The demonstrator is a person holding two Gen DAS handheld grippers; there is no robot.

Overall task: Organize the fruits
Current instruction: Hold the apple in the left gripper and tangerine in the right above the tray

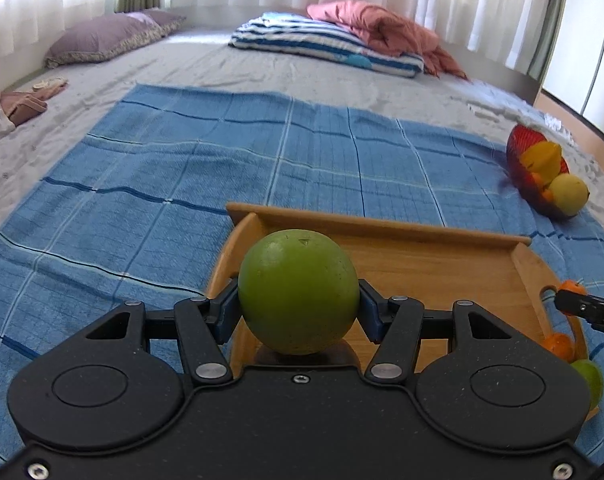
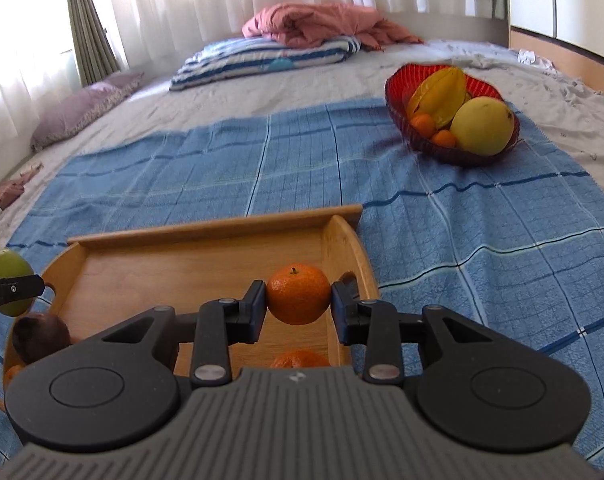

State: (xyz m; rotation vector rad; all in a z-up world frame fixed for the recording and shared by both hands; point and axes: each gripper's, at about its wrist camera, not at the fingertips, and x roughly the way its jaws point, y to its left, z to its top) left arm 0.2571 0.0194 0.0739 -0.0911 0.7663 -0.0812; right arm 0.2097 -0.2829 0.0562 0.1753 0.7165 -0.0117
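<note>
Left hand-held gripper (image 1: 299, 300) clamped on a green fruit (image 1: 298, 292) above the tray's (image 1: 382, 229) left end; right hand-held gripper (image 2: 299, 300) clamped on an orange (image 2: 299, 294) above its right end. Tray on a blue cloth (image 2: 462, 240) on the bed. Red bowl (image 2: 398, 88) of fruit at the cloth's far right corner.

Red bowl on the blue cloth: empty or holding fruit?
Holding fruit. The red bowl contains a starfruit, a large yellow fruit and two small oranges.
</note>
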